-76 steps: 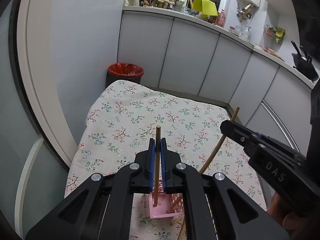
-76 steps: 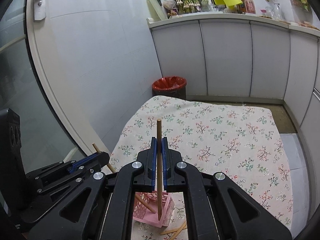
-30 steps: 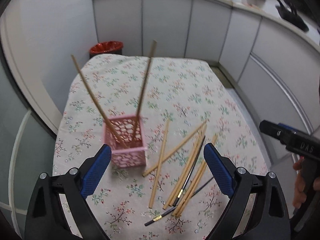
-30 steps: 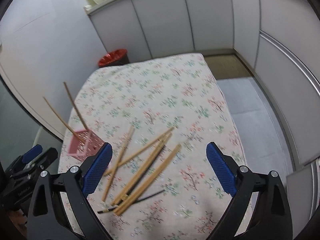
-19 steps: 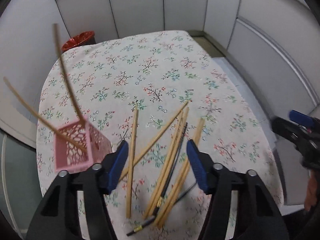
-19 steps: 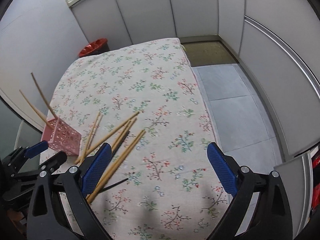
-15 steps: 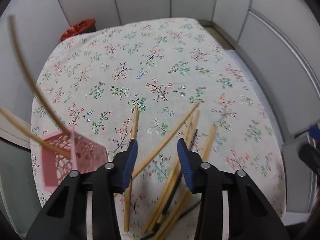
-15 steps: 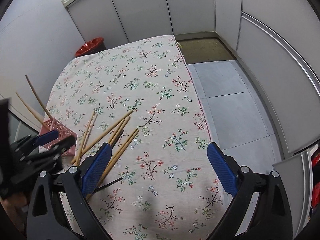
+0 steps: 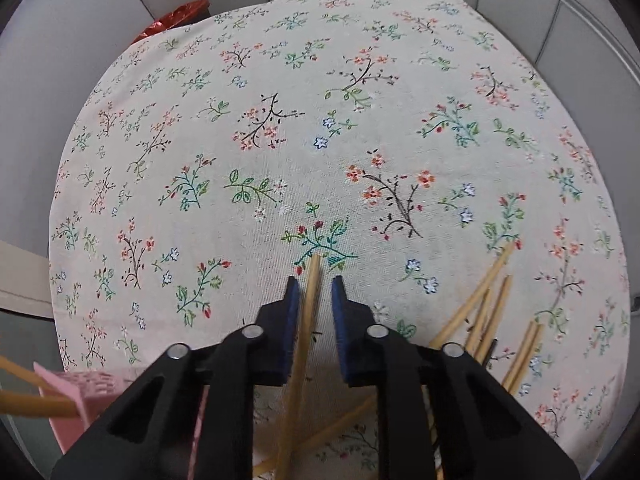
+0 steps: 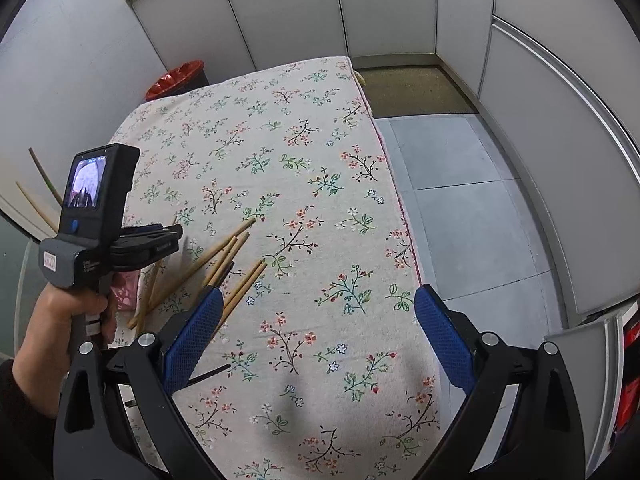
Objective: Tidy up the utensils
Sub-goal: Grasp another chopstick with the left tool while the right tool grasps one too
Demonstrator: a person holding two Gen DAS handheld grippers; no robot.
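Left claw point(image 9: 313, 294) points steeply down at the bench point(image 9: 280, 80), its blue pads having just been closing around a single chopstick point(image 9: 306, 320); a narrow gap shows on either side of the stick, so the pads are not yet pressing on it. That chopstick is a pale, straight bamboo stick with a blunt tip lying on the floral cloth. More chopsticks point(image 9: 486, 300) of the same tan colour lie fanned and overlapping toward the right edge of the bench, with at least one darker, thinner stick among them. At the near left corner stands a pink lattice basket point(image 9: 86, 390) with two chopsticks point(image 10: 38, 194) leaning out of it.

Right claw point(image 10: 316, 334) hangs over the near part of the bench with its pads spread wide and nothing between them. From its view a hand point(image 10: 60, 324) grips the left tool's handle, and the loose chopsticks lie just beyond the left pad.
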